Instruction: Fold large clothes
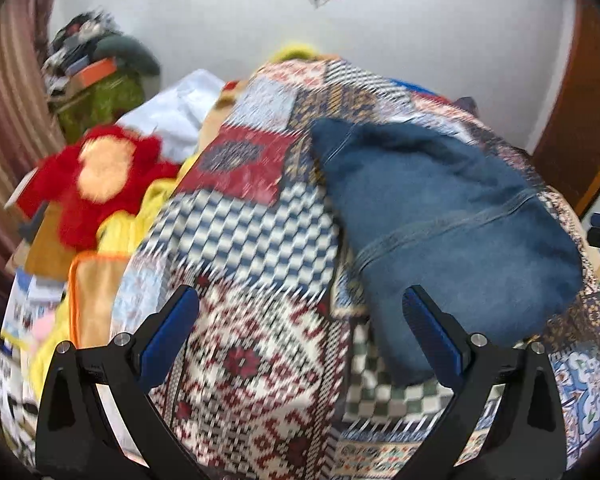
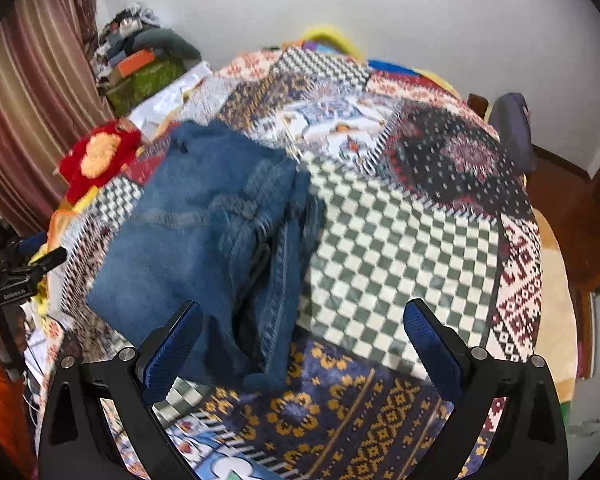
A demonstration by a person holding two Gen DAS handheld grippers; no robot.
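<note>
Blue denim jeans (image 1: 452, 216) lie folded in a bundle on a patchwork bedspread (image 1: 252, 240). In the left wrist view my left gripper (image 1: 300, 312) is open above the bedspread, and the jeans' near end sits just by its right finger. In the right wrist view the jeans (image 2: 204, 232) lie left of centre, with layered edges and seams showing on their right side. My right gripper (image 2: 302, 320) is open with nothing gripped, and the jeans' near edge lies by its left finger. The patchwork bedspread (image 2: 400, 240) spreads to the right. Both views are blurred.
A red and orange plush toy (image 1: 100, 176) and yellow cloth (image 1: 128, 228) lie left of the bedspread. Piled clothes and boxes (image 1: 96, 64) stand in the back left corner by a striped curtain (image 1: 4, 128). A wooden door (image 1: 584, 112) is at right. A person's hand holding the other gripper (image 2: 12, 280) shows at left.
</note>
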